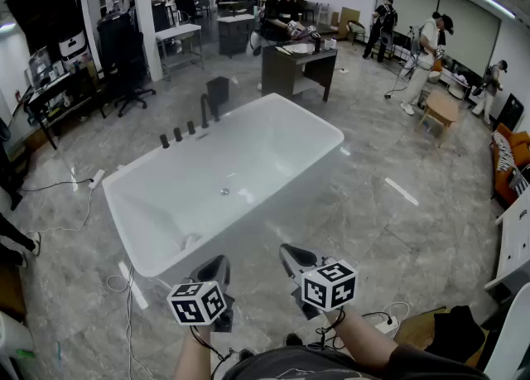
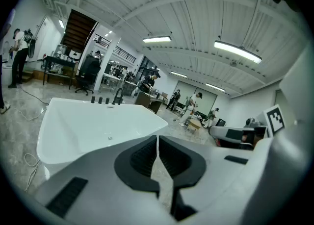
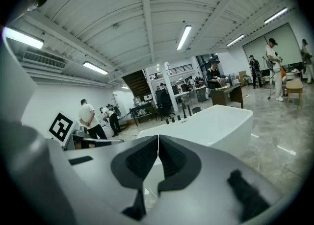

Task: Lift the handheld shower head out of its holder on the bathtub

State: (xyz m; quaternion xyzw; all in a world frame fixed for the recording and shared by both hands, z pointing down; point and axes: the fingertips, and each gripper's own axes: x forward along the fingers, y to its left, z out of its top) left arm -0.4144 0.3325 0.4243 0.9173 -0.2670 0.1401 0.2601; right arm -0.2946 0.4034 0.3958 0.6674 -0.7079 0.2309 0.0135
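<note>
Left claw [image 1: 215,271] and right claw [image 1: 291,257], both closed empty, face one bathtub [image 1: 273,134] ahead, with three knobs [image 1: 177,134] and one tap [image 1: 204,110] beyond.

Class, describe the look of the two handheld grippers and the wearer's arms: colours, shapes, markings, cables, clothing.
Both the left gripper and right gripper have pale grey tapered jaws with black ribbed pads. Each carries a white cube printed with black square markers. Thin black cables hang beneath them. The person wears a dark top.
</note>
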